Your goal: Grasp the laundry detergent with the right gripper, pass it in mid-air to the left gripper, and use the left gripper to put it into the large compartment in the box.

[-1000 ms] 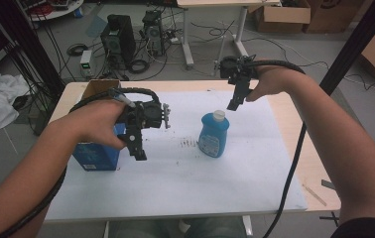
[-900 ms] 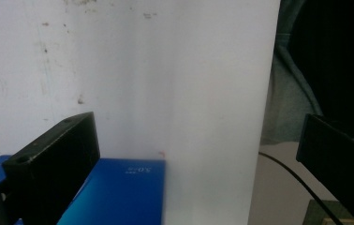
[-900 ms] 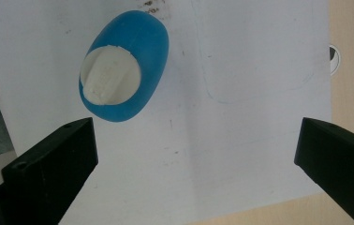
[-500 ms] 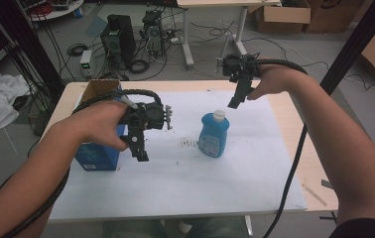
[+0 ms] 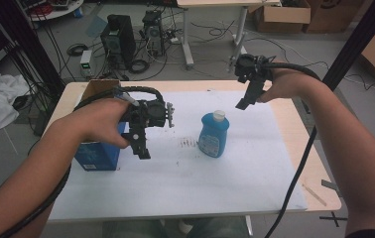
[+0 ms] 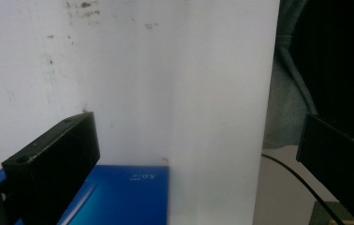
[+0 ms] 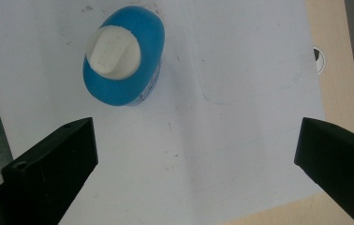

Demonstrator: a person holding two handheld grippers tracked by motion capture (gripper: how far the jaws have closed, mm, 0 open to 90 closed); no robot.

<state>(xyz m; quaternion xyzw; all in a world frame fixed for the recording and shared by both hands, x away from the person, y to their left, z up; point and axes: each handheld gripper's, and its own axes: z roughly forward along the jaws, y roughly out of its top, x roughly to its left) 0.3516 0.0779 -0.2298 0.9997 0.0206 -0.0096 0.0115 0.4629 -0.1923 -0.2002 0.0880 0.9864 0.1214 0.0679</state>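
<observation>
Bottle, blue with white cap, stands upright near the middle of the white sheet on the table. Right gripper hangs above it toward the far edge, jaws spread wide and empty, probably lining up a top-down grasp. Left gripper, also wide open and empty, hovers beside the blue box at the left edge.

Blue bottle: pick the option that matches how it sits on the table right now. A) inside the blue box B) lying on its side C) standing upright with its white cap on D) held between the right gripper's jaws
C: the blue bottle stands upright on the white sheet, white cap on, apart from the open right gripper.
</observation>
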